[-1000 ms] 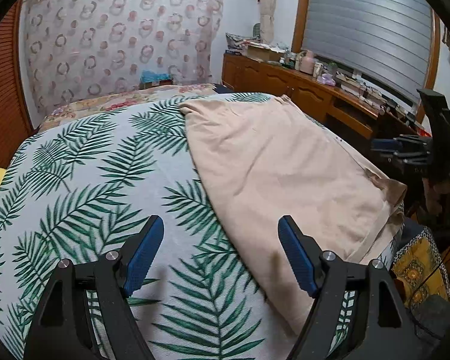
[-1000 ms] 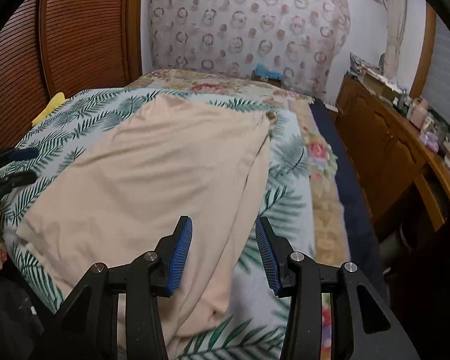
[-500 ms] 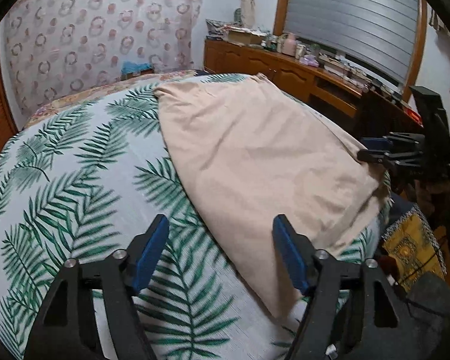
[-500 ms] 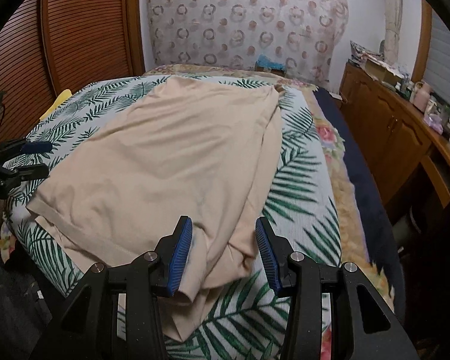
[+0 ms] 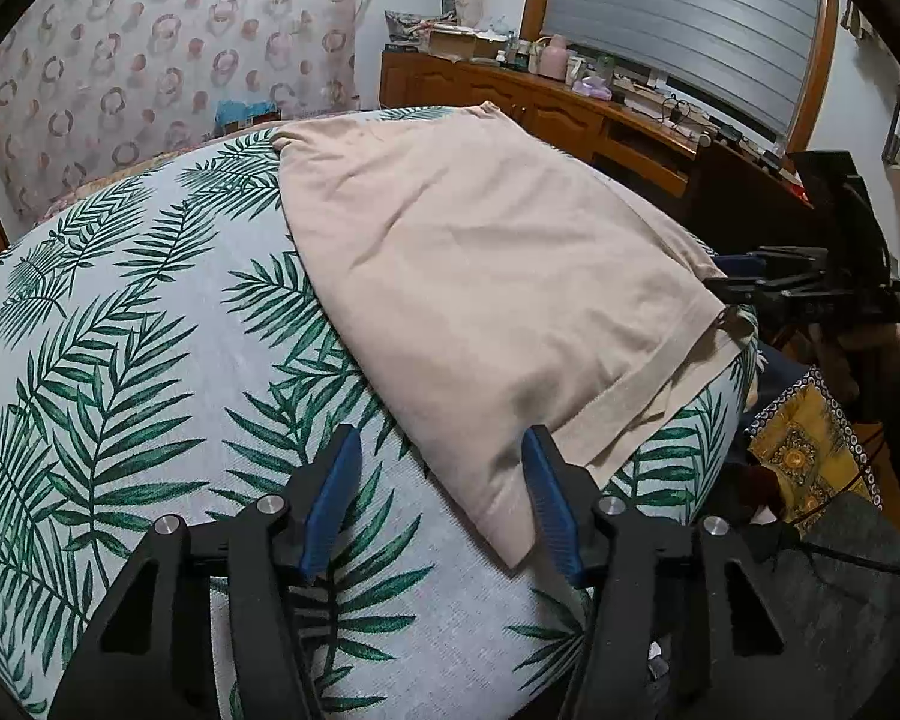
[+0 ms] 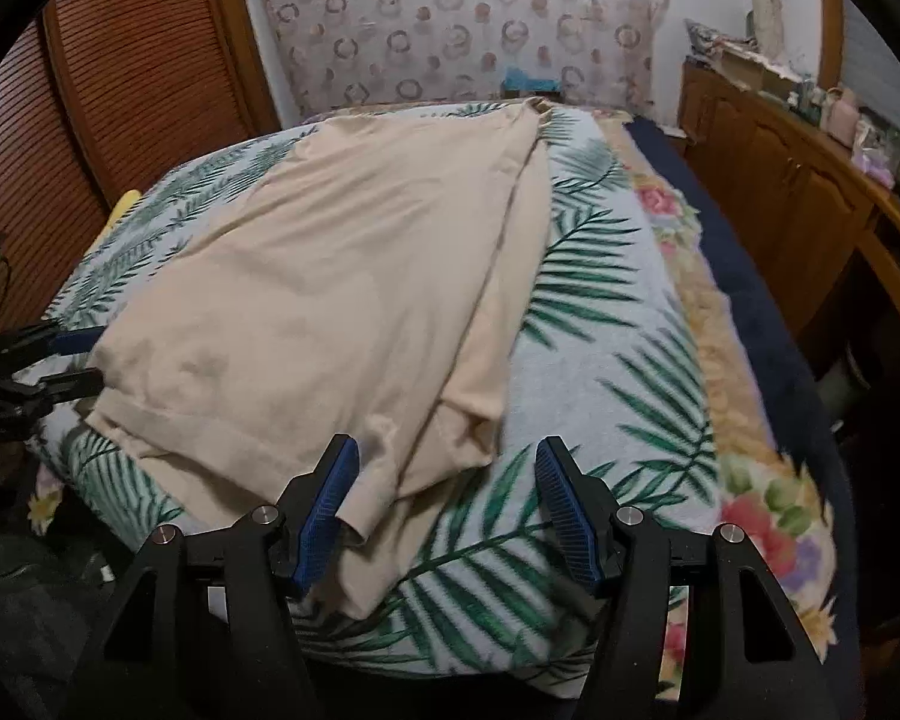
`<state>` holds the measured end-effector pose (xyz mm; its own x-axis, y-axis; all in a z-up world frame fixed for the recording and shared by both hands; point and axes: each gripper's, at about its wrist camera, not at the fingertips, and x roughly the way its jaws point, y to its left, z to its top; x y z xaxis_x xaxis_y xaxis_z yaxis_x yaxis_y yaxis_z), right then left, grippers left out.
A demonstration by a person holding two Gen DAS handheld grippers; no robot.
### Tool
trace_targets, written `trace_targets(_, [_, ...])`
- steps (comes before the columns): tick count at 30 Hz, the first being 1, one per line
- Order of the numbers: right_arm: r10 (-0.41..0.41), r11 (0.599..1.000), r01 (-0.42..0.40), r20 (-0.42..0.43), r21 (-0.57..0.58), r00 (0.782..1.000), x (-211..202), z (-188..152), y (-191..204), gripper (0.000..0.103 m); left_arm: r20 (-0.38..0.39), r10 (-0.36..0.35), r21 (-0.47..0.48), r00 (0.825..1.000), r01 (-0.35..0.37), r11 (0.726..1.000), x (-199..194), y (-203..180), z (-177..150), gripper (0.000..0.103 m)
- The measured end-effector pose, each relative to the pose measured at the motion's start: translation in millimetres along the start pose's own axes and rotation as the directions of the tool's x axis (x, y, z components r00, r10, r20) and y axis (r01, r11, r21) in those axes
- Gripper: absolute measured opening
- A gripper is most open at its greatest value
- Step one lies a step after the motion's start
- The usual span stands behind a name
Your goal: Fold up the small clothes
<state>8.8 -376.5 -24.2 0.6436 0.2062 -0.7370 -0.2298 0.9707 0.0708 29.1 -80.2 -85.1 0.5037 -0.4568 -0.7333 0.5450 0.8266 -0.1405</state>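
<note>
A beige garment lies spread on the palm-leaf bedspread; it also shows in the right wrist view. My left gripper is open and empty, with the garment's near left corner just between and before its blue fingers. My right gripper is open and empty, hovering over the garment's near right corner, where a folded-under layer sticks out. Each gripper shows in the other's view, the right one at the far hem edge and the left one at the left hem edge.
A wooden cabinet with clutter runs along the right wall under a shuttered window. A slatted wooden wardrobe stands left of the bed. A floral blanket and dark sheet lie along the bed's right side. A patterned curtain covers the back wall.
Both grippers have pulled back toward the near bed edge, so the garment's near corners now lie at the fingers. The left jaws have narrowed; the right jaws have widened.
</note>
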Motion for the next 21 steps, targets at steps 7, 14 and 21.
trace_targets(7, [0.057, 0.998, -0.057, 0.008, -0.039, 0.998, -1.6, -5.3, 10.8, 0.06, -0.001, -0.002, 0.008, 1.0, 0.002, 1.0, 0.1, -1.7, -0.6, 0.054])
trace_targets(14, [0.063, 0.994, -0.061, 0.018, -0.086, 0.998, 0.0, -7.6, 15.6, 0.023, -0.004, -0.031, 0.024, 1.0, 0.031, 0.999, 1.6, -7.7, 1.2, 0.024])
trace_targets(21, [0.089, 0.994, -0.083, 0.085, -0.064, 0.992, -7.3, -6.3, 13.8, 0.012, 0.042, -0.078, -0.006, 0.996, 0.078, 0.997, -11.0, -3.6, 17.7, 0.005])
